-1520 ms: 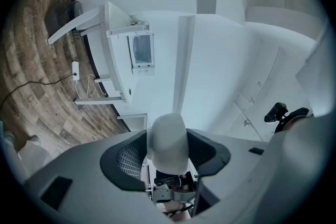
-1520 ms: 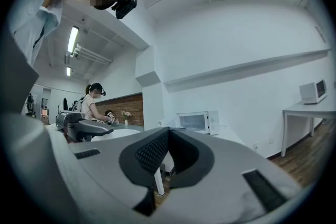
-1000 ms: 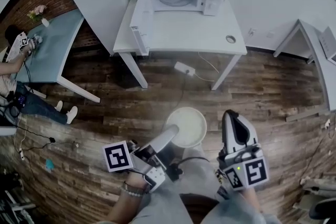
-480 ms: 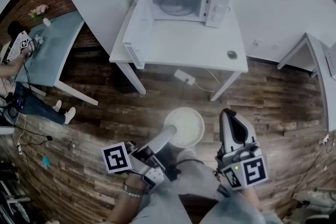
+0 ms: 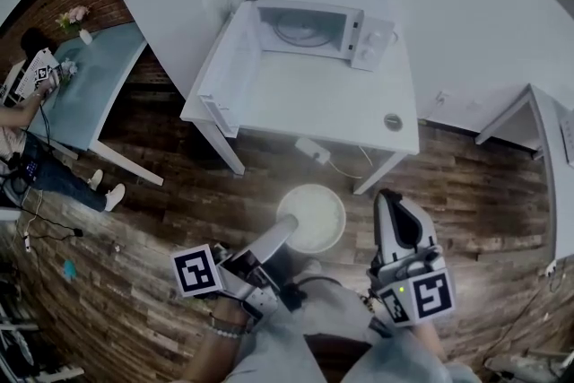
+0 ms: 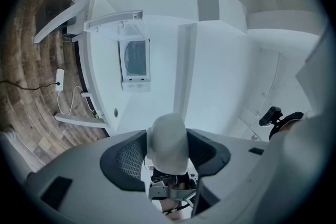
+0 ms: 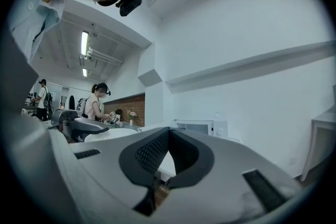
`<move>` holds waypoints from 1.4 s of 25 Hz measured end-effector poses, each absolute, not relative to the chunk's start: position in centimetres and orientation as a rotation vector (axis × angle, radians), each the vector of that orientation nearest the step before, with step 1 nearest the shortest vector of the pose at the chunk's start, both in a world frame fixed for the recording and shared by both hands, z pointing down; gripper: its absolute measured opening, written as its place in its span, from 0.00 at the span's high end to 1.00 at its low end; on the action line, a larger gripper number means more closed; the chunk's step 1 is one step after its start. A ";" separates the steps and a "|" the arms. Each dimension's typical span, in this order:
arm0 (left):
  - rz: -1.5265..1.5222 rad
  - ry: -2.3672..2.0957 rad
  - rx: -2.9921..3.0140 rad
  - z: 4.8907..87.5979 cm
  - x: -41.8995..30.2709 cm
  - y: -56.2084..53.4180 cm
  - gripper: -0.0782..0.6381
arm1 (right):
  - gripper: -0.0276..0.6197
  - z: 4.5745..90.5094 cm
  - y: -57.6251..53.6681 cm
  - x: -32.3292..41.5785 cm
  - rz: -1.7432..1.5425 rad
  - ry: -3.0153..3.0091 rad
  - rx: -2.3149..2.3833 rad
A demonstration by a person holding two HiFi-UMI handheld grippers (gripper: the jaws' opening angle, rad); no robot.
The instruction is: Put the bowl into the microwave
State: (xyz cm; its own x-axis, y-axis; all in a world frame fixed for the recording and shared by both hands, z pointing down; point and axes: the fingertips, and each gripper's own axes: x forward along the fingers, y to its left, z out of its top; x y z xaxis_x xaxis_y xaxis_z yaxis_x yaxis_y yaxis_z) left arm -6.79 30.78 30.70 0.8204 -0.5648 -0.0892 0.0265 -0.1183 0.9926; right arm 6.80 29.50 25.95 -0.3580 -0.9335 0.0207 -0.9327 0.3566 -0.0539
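A white bowl (image 5: 314, 215) is carried above the wooden floor, short of the table, and my left gripper (image 5: 287, 225) is shut on its near rim. The left gripper view has the bowl's rim (image 6: 167, 128) pinched between the two pads, with the microwave (image 6: 135, 57) far ahead. The white microwave (image 5: 309, 29) stands at the back of a white table (image 5: 314, 103) with its door (image 5: 229, 67) swung open to the left and its cavity empty. My right gripper (image 5: 391, 196) hangs beside the bowl on the right, shut and empty. The right gripper view has its jaws (image 7: 169, 134) together, with the microwave (image 7: 197, 126) beyond them.
A power strip (image 5: 311, 149) with a cable lies on the floor under the table's front edge. A round grommet (image 5: 393, 121) sits near the table's right front corner. A blue table (image 5: 85, 76) with flowers (image 5: 72, 16) and a seated person (image 5: 27, 121) is at the left.
Both grippers and the bowl have moved toward the table. The microwave and table now sit lower and larger in the head view. The grip on the bowl is unchanged.
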 end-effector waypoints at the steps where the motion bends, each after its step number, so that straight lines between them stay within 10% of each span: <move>1: -0.536 -0.436 1.623 30.6 -6.5 30.5 0.58 | 0.96 26.0 29.2 7.1 -0.090 2.580 -1.763; 35: -0.517 -0.430 1.620 31.0 -4.9 16.6 0.58 | 0.96 29.8 16.6 9.1 -0.221 2.600 -1.819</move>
